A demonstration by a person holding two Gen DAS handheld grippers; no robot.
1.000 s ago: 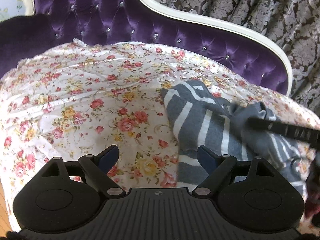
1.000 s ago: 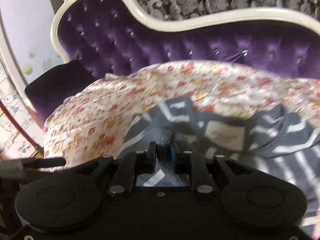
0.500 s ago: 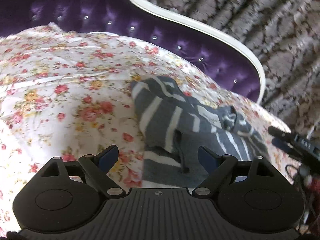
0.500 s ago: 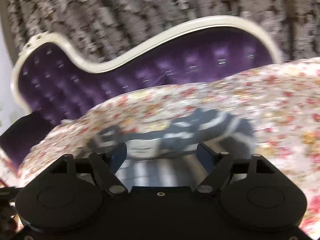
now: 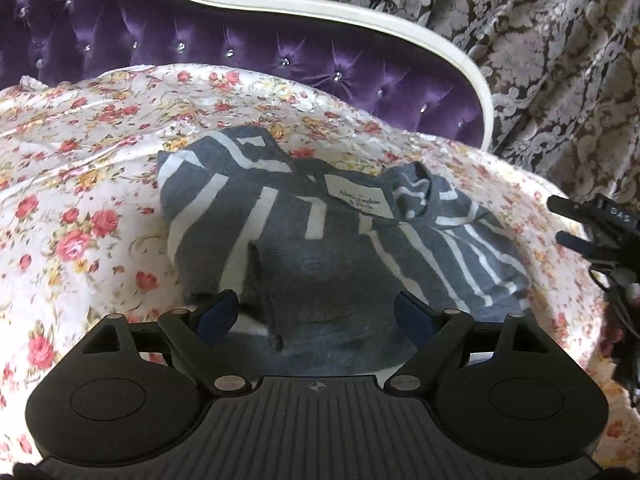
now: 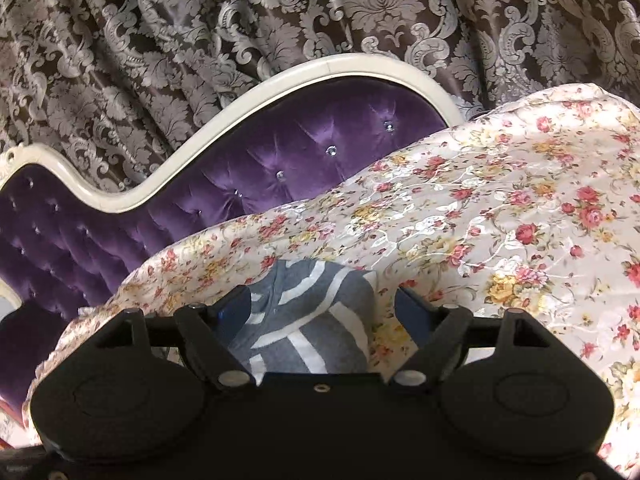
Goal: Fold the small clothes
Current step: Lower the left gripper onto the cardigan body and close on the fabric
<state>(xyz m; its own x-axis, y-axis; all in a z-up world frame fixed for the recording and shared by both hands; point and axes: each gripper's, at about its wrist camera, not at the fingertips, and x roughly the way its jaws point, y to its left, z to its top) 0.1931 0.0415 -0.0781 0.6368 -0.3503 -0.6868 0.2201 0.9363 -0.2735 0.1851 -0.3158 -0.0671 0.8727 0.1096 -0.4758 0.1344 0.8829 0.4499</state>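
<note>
Left gripper [image 5: 316,314], jaws spread wide and empty, hovers over the near hem of the striped grey garment [image 5: 320,240]; the blue pads [image 5: 218,312] stand either side of a loose flap and touch nothing that can be seen. Right gripper [image 6: 320,312], its jaws having just been opening, is likewise released: a rounded end of the same garment [image 6: 308,308] lies between the pads without being pressed. The garment rests part-folded and rumpled on the floral cover [image 5: 80,200], its white label [image 5: 358,200] facing up near the middle. Likely faults, as judged: the glossy cover may slide or be pinched together with the knit if a jaw closes low; a grip on the flap alone may lift a single layer and undo the fold beneath; the two grippers, working close, may collide. Open room lies across the cover to the left in the left wrist view and to the right in the right wrist view. Limits are the purple tufted backrest [image 5: 200,40] with its cream rail [image 5: 320,8] behind, the patterned curtain [image 6: 200,40] beyond, and the cover's drooping edge, where the right gripper's body shows dark in the left wrist view.
</note>
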